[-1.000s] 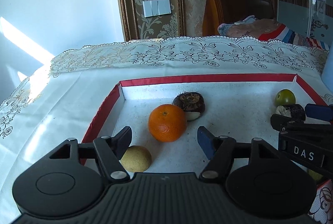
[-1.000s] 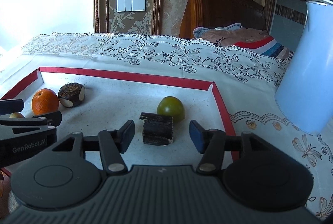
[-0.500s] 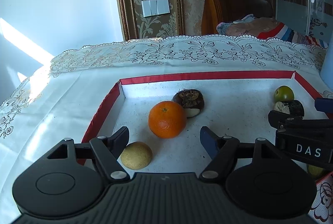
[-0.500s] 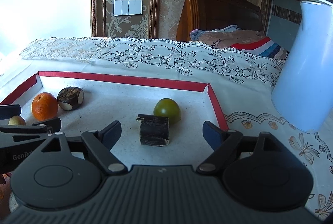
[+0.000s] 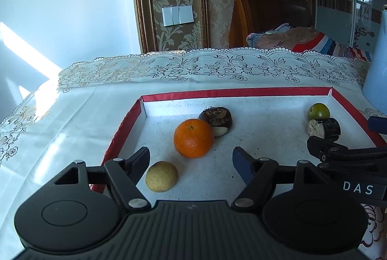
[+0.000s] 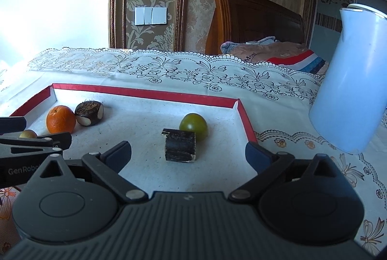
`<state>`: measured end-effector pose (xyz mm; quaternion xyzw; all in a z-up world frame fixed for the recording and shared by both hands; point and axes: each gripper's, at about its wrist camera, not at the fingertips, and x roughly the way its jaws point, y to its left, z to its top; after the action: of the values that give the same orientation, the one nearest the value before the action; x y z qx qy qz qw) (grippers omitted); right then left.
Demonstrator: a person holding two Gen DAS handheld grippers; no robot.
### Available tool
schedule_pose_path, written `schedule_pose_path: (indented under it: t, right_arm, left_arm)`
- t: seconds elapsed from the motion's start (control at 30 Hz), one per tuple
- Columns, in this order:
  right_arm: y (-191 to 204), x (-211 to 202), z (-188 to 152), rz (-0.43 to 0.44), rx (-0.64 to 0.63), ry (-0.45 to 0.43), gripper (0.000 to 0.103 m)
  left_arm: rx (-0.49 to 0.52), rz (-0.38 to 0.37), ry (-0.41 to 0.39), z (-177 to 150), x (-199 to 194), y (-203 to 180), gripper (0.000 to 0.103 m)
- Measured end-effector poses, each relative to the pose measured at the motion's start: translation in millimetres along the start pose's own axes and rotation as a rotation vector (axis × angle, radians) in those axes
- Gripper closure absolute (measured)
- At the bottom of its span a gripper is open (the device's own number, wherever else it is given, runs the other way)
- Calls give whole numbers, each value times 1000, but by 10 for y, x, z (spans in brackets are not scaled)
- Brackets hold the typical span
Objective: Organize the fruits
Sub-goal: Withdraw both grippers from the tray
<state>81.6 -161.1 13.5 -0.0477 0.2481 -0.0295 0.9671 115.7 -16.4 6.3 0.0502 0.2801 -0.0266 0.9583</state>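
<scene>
A red-rimmed white tray (image 5: pixel 241 91) (image 6: pixel 145 93) lies on the lace tablecloth. In it are an orange (image 5: pixel 193 138) (image 6: pixel 60 119), a dark brown water chestnut (image 5: pixel 216 117) (image 6: pixel 88 113), a small yellowish round fruit (image 5: pixel 161 176) (image 6: pixel 28 134), a green fruit (image 5: pixel 318 111) (image 6: pixel 193 126) and a dark cut sugarcane piece (image 5: pixel 324 129) (image 6: pixel 180 145). My left gripper (image 5: pixel 192 160) is open and empty, just short of the orange. My right gripper (image 6: pixel 188 154) is wide open and empty, with the sugarcane piece just ahead between its fingertips.
A tall pale blue jug (image 6: pixel 350 81) stands on the cloth right of the tray. Each gripper shows at the edge of the other's view. A wooden headboard (image 5: pixel 263 11) and bedding lie beyond the table.
My right gripper has opened wider and pulled back slightly from the sugarcane piece. My left gripper has drawn back a little from the orange, so the yellowish fruit shows more fully.
</scene>
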Motion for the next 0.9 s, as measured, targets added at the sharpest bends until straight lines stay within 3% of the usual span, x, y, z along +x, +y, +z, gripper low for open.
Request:
schedule_pose_path:
  t: [0.33, 0.9]
  right_arm:
    - [-32, -154, -23, 9, 5, -18, 0]
    - [-343, -670, -317, 76, 123, -21, 0]
  left_arm:
    - [4, 12, -28, -51, -158, 40, 28]
    - [-103, -62, -49, -282, -635, 257, 26]
